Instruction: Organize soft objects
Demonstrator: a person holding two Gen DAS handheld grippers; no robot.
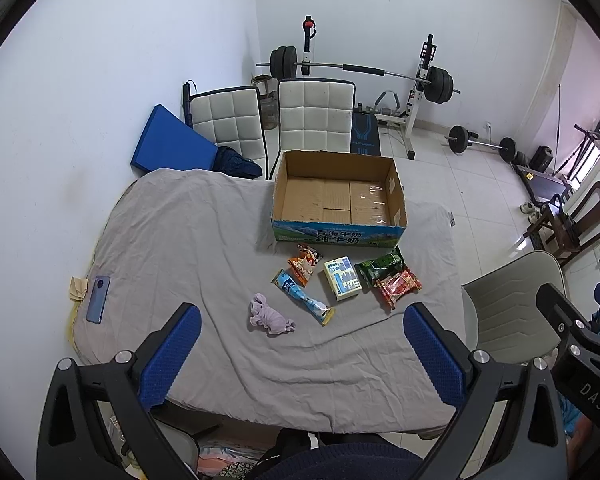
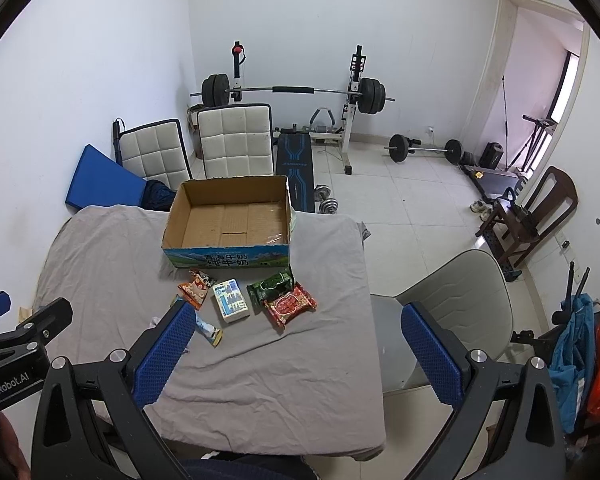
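The left gripper [image 1: 302, 344] hovers over the worktop [image 1: 180, 240], jaws wide apart, empty; the purple cloth [image 1: 269, 315] lies just ahead between them, snack packs [image 1: 342, 278] and box [image 1: 338, 196] beyond. The right gripper [image 2: 300, 344] hovers alongside, jaws apart, empty.

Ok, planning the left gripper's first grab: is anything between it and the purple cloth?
Nothing visible. The left gripper hangs open over bare sheet, and the purple cloth lies just ahead of it. The blue packet lies beside the cloth, not in the way.
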